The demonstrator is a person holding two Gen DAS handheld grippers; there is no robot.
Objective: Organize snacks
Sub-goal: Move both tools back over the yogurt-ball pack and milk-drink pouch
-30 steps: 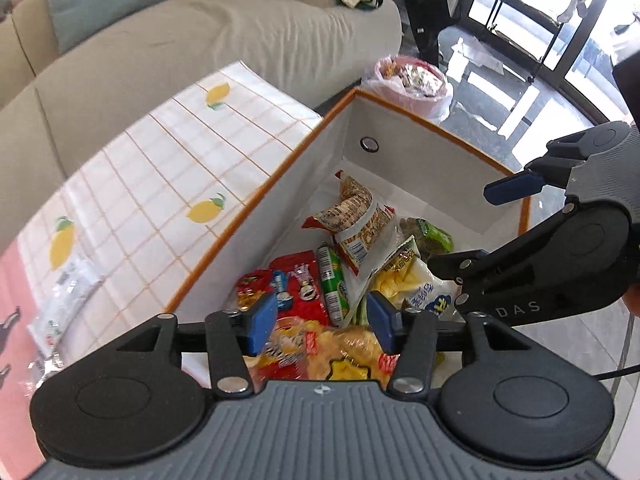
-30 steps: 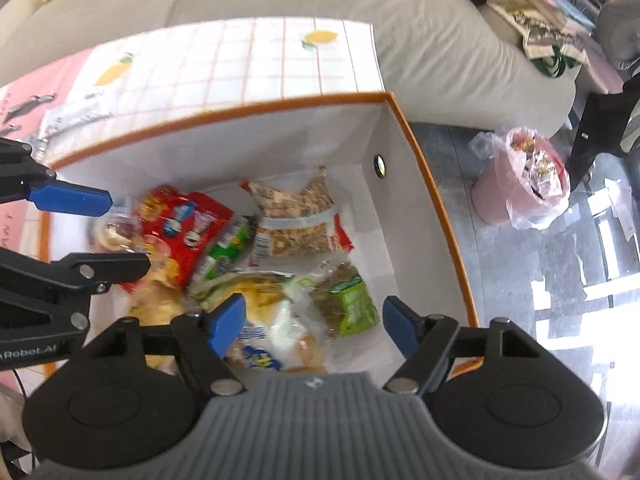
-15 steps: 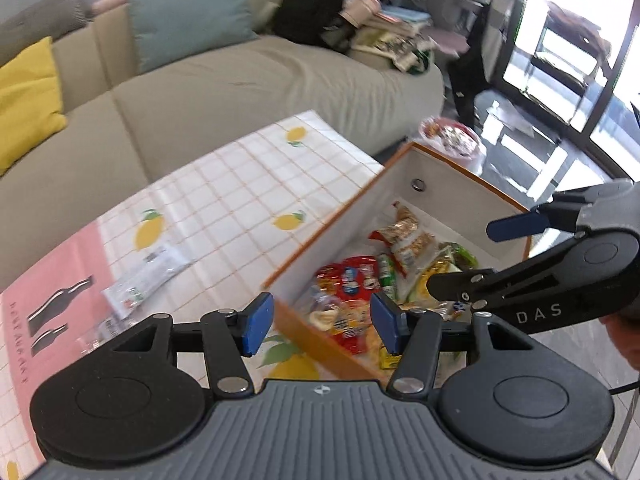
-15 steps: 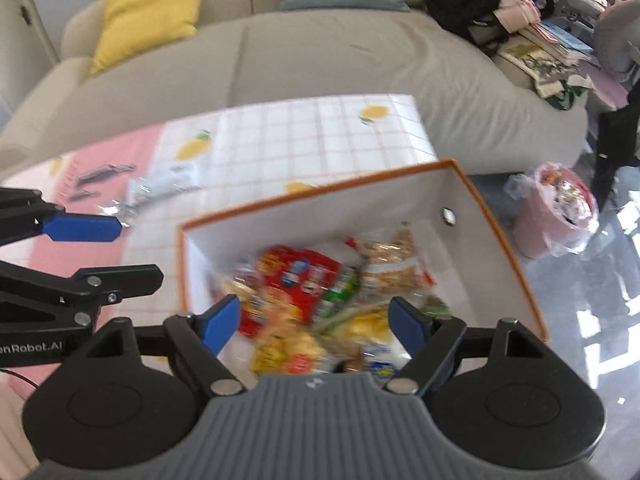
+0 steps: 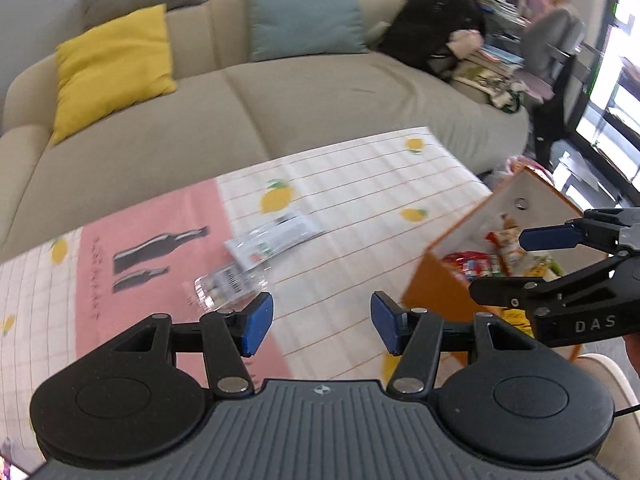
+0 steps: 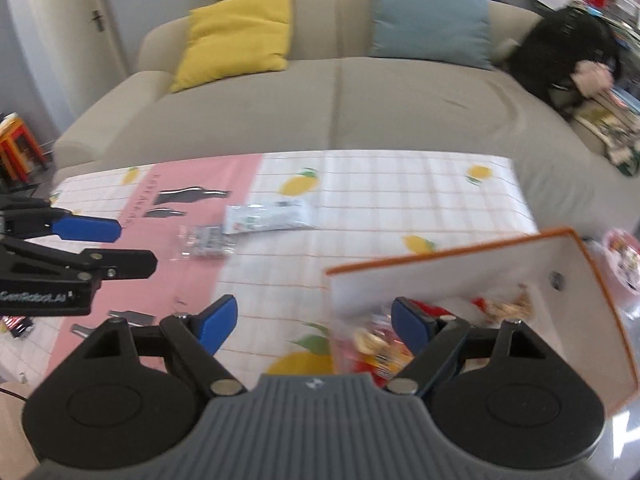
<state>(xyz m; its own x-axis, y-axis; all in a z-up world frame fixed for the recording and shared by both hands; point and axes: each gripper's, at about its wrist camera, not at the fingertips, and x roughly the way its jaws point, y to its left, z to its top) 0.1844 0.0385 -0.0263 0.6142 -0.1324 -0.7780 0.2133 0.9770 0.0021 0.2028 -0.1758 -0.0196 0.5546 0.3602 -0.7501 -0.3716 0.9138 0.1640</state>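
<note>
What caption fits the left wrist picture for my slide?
Empty left gripper above the lemon tablecloth, two snack packets ahead, snack box at right.

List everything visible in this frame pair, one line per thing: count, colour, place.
storage box: one, white with orange rim, at the table's right end
snacks in box: several, mostly red and yellow, inside the box
white snack packet: one, white, on the tablecloth
clear packet: one, transparent, beside the white packet
tablecloth: one, white grid with lemons, pink panel, over the table
sofa: one, beige, behind the table
cushions: yellow one, blue one, on the sofa
bin: one, pink, right of the box
left tool: open, empty
right tool: open, empty
</note>
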